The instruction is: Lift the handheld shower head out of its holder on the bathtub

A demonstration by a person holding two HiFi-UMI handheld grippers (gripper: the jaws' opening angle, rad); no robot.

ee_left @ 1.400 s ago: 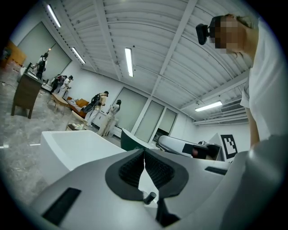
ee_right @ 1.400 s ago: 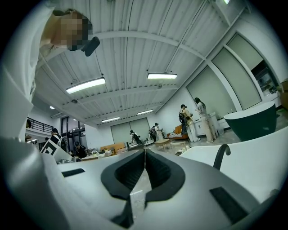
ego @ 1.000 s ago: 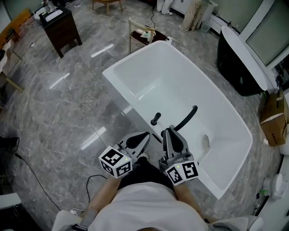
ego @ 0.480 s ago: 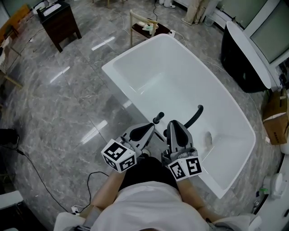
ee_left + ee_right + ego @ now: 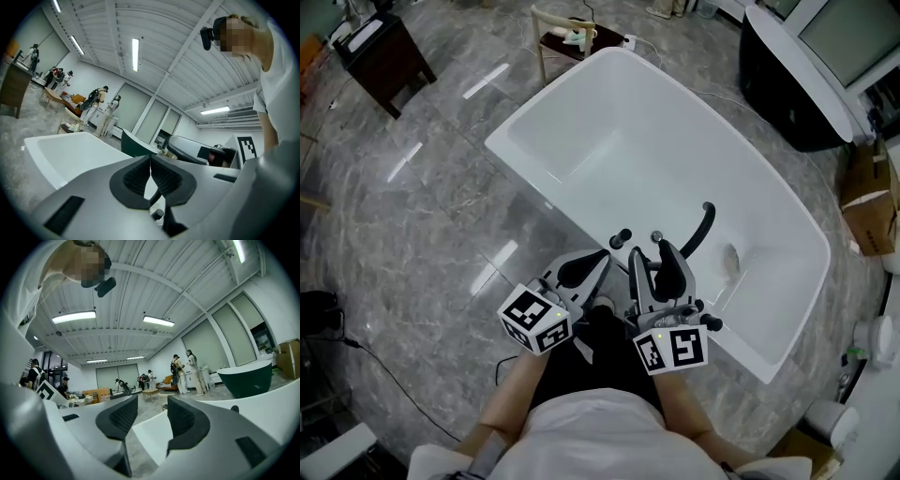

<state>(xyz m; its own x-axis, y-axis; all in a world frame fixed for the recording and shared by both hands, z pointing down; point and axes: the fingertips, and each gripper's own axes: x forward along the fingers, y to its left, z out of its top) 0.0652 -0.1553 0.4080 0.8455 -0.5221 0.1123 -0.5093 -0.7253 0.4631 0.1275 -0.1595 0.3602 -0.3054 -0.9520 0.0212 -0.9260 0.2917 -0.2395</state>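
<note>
You had two grippers at the near rim of one white bathtub (image 5: 609, 141). Your left gripper (image 5: 603, 256) was clenched on nothing, its pads meeting. Your right gripper (image 5: 649, 251) had its jaws opening with nothing between them (only its own view showed that gap). One black shower head (image 5: 701, 227) stood at the rim just beyond the right gripper, right of two black knobs (image 5: 623, 234). Its holder was hard to make out.

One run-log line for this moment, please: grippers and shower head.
left gripper: shut, empty | right gripper: jaws opening, nothing between them | shower head: in holder on bathtub rim, not gripped | phase: pre-grasp
</note>
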